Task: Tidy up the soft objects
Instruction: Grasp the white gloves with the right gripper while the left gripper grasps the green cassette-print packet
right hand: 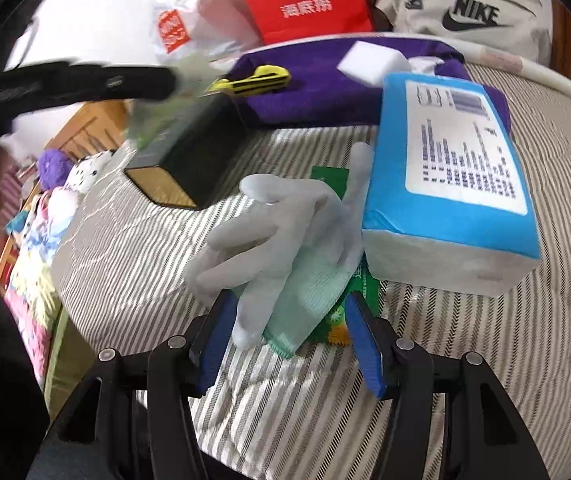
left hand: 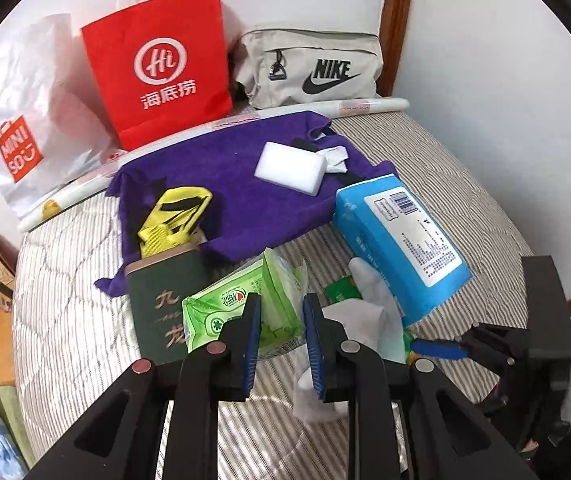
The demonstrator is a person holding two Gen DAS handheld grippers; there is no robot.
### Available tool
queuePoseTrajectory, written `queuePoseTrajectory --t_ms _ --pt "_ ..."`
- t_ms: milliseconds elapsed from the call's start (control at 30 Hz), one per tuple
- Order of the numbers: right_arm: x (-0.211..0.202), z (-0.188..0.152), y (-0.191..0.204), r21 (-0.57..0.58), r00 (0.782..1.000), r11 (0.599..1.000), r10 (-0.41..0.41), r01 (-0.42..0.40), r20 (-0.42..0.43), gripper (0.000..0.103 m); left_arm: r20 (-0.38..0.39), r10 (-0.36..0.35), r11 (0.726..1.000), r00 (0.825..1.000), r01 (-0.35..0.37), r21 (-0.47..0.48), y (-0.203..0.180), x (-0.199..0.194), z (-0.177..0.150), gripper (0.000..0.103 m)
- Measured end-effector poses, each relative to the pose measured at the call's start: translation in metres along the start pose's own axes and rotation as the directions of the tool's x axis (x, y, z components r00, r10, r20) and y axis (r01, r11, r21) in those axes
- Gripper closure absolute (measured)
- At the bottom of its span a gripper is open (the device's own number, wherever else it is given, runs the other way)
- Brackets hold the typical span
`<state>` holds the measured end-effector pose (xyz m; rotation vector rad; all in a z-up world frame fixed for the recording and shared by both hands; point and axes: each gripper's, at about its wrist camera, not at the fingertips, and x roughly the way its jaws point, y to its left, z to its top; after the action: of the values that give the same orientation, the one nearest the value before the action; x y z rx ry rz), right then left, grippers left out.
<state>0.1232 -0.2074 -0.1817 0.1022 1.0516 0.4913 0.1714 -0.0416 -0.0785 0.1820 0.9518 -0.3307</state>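
My left gripper [left hand: 281, 304] is shut on the end of a green wet-wipes pack [left hand: 225, 308], lifted just above the striped bed. In the right wrist view that gripper [right hand: 157, 80] is a blur at the upper left, with the green pack [right hand: 157, 120] hanging from it. My right gripper [right hand: 291, 300] is open, its blue fingers on either side of a pale glove with a green cuff [right hand: 285, 240] that lies on the bed. The glove [left hand: 369, 280] rests against a blue tissue pack [right hand: 445, 168]. The right gripper [left hand: 437, 348] also shows low on the right in the left wrist view.
A purple cloth [left hand: 245, 184] carries a white sponge [left hand: 291, 166] and a yellow-black item [left hand: 177, 216]. A dark green box [left hand: 161, 304] lies beside it. A red paper bag [left hand: 157, 64], a Miniso bag [left hand: 17, 120] and a Nike bag [left hand: 309, 68] stand against the wall.
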Motion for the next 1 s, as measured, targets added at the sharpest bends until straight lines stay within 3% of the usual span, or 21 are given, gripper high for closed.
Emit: queuePoseTrajectory --t_ms 233,367,433,467,500,567,833,1000 --pt "0.009 0.006 0.004 0.123 0.999 0.992 -0.008 0.004 0.033 0.043 0.061 -0.005 0.999 0.998 0.006 -0.031 0.020 -0.024 -0.021 0.082" --pt "0.017 0.009 0.011 0.165 0.997 0.985 -0.062 0.054 0.045 0.044 0.077 -0.008 0.999 0.997 0.012 -0.048 0.030 -0.031 -0.029 0.082" --pt "0.020 0.011 0.015 0.164 0.993 0.982 -0.108 0.097 0.057 0.058 0.082 -0.013 0.998 0.997 0.018 -0.057 0.036 -0.032 -0.032 0.082" --pt "0.021 0.011 0.019 0.147 0.988 0.980 -0.142 0.132 0.061 0.077 0.085 -0.012 0.998 0.996 0.017 -0.064 0.040 -0.033 -0.034 0.082" --pt "0.023 0.011 0.020 0.126 0.986 0.981 -0.154 0.146 0.060 0.085 0.088 -0.010 0.997 0.996 0.017 -0.073 0.043 -0.034 -0.036 0.082" --pt "0.022 0.011 0.024 0.091 0.985 0.985 -0.154 0.147 0.075 0.092 0.095 -0.009 0.995 0.995 0.018 -0.093 0.050 -0.035 -0.041 0.082" --pt "-0.025 -0.005 0.033 -0.008 0.990 0.999 -0.031 0.032 0.137 0.093 0.099 -0.010 0.985 0.995 0.027 -0.170 0.069 -0.044 -0.066 0.082" --pt "-0.052 -0.023 0.029 -0.034 0.985 0.998 -0.039 0.046 0.169 0.093 0.080 -0.011 0.979 0.997 0.027 -0.202 0.070 -0.043 -0.089 0.082"
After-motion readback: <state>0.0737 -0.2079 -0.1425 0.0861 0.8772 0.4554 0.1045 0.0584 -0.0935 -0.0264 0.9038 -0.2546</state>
